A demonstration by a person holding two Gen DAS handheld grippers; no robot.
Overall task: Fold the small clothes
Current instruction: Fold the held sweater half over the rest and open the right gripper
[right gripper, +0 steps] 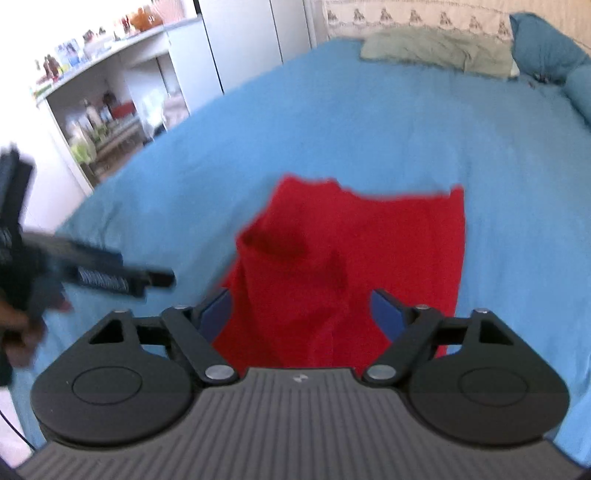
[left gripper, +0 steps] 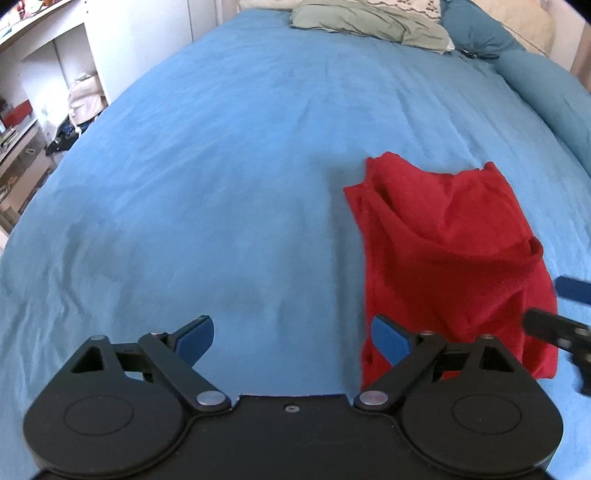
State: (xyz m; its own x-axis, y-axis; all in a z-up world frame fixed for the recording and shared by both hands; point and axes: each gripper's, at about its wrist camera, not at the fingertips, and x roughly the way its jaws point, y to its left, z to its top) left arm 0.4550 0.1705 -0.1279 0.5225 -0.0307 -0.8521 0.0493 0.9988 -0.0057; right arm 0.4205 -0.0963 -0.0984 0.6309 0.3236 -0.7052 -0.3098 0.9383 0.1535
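A small red garment lies crumpled and partly folded on the blue bedspread. It also shows in the right wrist view, straight ahead of my right gripper. My left gripper is open and empty, above the bedspread just left of the garment; its right finger overlaps the garment's left edge. My right gripper is open and empty, hovering over the garment's near edge. It also shows at the right edge of the left wrist view. The left gripper appears blurred at the left of the right wrist view.
A green cloth and blue pillows lie at the far end of the bed. White shelves with clutter stand beyond the bed's left side. The bedspread stretches wide around the garment.
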